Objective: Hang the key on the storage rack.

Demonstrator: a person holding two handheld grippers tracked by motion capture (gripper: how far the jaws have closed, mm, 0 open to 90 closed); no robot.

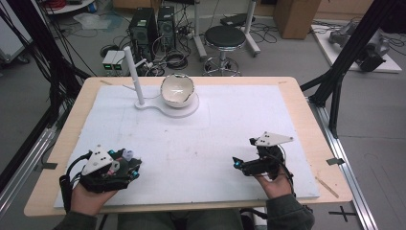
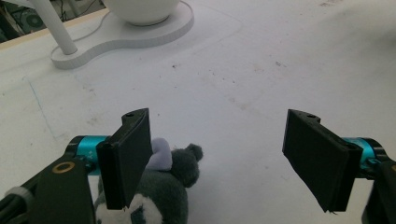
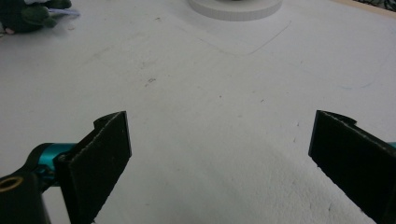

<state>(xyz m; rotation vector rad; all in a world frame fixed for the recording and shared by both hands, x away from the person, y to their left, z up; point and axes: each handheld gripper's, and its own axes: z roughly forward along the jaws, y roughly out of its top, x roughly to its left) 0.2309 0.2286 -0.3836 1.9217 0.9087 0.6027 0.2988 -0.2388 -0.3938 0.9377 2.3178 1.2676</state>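
High view: a grey plush toy lies at lower left on the white board, by the left gripper.
Both grippers' jaws are spread, empty; the right gripper sits lower right, a white bowl upper centre.

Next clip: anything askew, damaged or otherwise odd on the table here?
One thing: the white bowl on the white stand has a jagged, uneven rim, as if chipped or shaped like a cracked shell. The grey plush toy lies beside the left hand-held gripper, whose jaws stand open. Nothing is spilled.
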